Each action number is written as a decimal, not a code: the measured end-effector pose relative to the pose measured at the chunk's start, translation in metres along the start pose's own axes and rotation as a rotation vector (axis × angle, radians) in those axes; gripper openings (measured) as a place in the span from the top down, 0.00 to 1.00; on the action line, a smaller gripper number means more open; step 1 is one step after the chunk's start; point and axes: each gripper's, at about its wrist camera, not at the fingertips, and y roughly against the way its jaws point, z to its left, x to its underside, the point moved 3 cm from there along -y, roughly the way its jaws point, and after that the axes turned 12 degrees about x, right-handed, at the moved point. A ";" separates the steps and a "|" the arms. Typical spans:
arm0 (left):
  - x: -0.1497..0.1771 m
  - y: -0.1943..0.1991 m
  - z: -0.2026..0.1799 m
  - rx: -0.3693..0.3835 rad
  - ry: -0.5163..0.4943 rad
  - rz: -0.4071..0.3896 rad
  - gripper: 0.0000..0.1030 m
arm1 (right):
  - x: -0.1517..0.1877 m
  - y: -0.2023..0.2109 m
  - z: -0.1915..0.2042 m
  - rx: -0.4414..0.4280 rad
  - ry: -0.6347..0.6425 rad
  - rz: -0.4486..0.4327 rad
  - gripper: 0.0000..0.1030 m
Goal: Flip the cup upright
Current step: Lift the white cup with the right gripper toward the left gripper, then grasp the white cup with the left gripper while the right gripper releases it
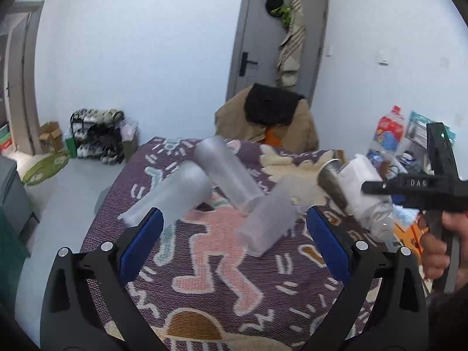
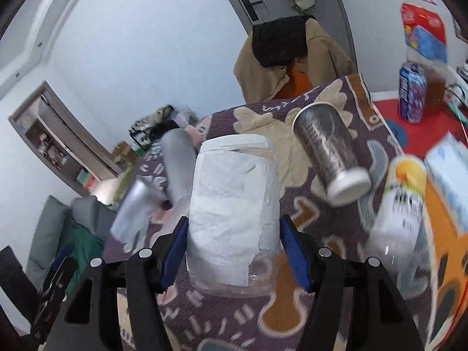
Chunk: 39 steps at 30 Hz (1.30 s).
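Note:
Several cups lie on their sides on a patterned purple mat (image 1: 204, 263). Three frosted cups (image 1: 172, 199) (image 1: 228, 172) (image 1: 269, 222) lie ahead of my left gripper (image 1: 234, 234), which is open and empty just in front of them. My right gripper (image 2: 234, 245) has its blue pads on both sides of a clear glass cup lined with white paper (image 2: 234, 204), held tilted above the mat; it also shows in the left wrist view (image 1: 362, 187). A steel tumbler (image 2: 330, 155) lies to its right.
A white and yellow bottle (image 2: 400, 201), a blue can (image 2: 412, 93) and a red-labelled bottle (image 2: 424, 29) stand on the right. A chair draped with a brown coat (image 1: 269, 120) stands behind the table. A grey door (image 1: 278, 38) is in the far wall.

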 end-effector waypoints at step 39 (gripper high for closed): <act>0.050 -0.008 -0.027 0.107 0.009 0.305 0.06 | 0.175 -0.001 0.009 -0.141 -0.059 0.154 0.27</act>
